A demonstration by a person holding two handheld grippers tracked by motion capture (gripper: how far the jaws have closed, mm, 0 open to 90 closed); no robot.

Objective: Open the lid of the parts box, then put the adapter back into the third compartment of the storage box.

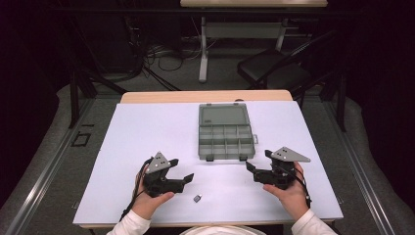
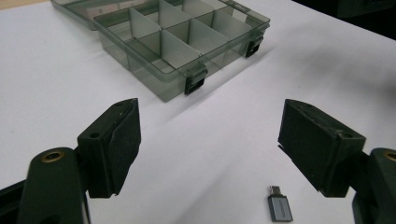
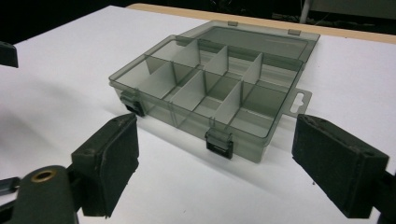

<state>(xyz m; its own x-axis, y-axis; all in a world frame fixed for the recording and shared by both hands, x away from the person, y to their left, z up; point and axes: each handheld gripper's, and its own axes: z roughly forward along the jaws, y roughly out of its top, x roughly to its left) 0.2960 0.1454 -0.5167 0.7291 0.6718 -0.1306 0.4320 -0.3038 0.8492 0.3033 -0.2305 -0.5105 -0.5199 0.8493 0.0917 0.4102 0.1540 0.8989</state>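
— Where's the adapter [image 1: 197,198]?
— On the white surface [image 1: 147,127], near the left gripper [image 1: 178,171] (jaws apart, holding nothing).
— The right gripper [image 1: 258,161]?
— Also spread wide; the open organizer box [image 1: 226,142] lies at its eleven o'clock.

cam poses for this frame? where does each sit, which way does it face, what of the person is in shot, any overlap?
High view: above the person's side, facing forward and down on the white table; both hands, left tongs, right tongs.
Left gripper view: on the left tongs, jaws open, facing the small adapter and compartment box.
Right gripper view: on the right tongs, jaws open, facing the box's latched front.
Shared: all three see the open, empty box.
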